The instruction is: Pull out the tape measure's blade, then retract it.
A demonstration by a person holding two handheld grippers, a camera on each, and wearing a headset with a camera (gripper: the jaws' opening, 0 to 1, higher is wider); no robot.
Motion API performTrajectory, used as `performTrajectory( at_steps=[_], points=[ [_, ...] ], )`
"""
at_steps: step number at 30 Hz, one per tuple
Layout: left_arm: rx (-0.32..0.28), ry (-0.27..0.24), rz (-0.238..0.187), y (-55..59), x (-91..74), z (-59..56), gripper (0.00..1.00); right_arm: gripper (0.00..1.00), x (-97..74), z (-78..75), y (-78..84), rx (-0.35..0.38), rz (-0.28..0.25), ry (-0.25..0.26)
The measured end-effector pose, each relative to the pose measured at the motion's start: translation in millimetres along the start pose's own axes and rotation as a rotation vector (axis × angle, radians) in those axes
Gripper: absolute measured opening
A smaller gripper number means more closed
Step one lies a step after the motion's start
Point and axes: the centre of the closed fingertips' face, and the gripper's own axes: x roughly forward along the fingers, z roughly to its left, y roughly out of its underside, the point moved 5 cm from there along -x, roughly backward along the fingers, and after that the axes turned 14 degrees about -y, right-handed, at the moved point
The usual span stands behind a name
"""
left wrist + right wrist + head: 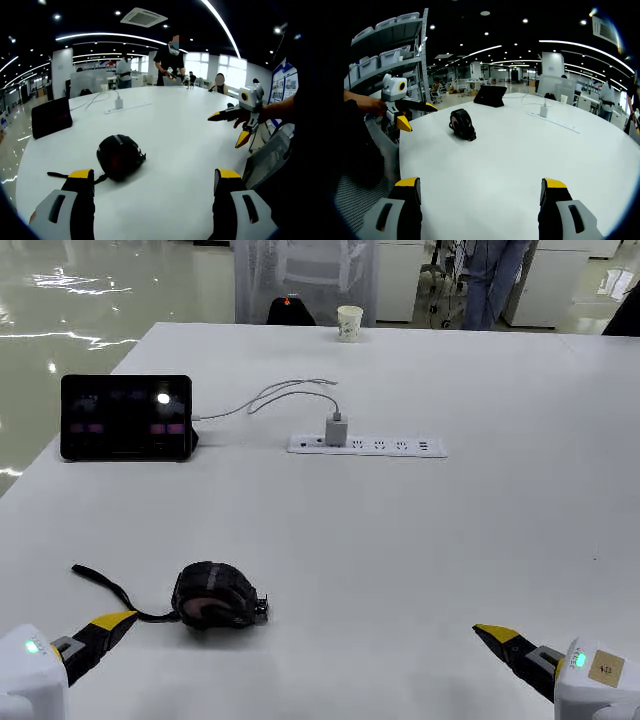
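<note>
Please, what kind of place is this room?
Probably a large open-plan office or lab hall: a broad white worktable, a tall metal rack of grey plastic bins, and long ceiling strip lights.

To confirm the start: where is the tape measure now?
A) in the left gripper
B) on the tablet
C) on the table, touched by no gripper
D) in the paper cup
C: the tape measure lies on the table, apart from the left gripper and the right gripper, both open.
</note>
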Motion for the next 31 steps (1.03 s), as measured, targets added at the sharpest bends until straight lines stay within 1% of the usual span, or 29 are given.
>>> performTrajectory(
  at_steps=[11,14,16,18,20,22,31],
  points=[
    [0.000,0.002,0.007,1.2,-0.9,0.1,0.95,0.99,-0.2,0.2,0.3,-0.002,0.002,0.002],
    [-0.004,0.000,0.005,0.6,-0.9,0.0,0.95,0.99,-0.2,0.0,0.8,-0.002,0.004,0.001],
    [-0.018,0.007,0.013,1.0,-1.2,-0.8,0.92,0.99,-0.3,0.3,0.5,-0.003,0.003,0.000],
    [-0.009,0.002,0.012,1.2,-1.0,0.0,0.92,0.99,-0.5,0.1,0.5,-0.003,0.004,0.002],
    [-0.012,-0.003,0.007,0.7,-1.2,0.6,0.94,0.99,-0.9,-0.1,0.7,-0.003,0.005,0.003],
    [-0.009,-0.008,0.005,0.3,-1.7,1.4,0.94,0.99,-1.0,-0.3,0.8,-0.002,0.003,0.002],
    [-0.006,-0.007,0.002,-1.4,-2.7,0.1,0.99,0.99,-1.3,-0.4,0.8,-0.006,0.008,0.004]
  ],
)
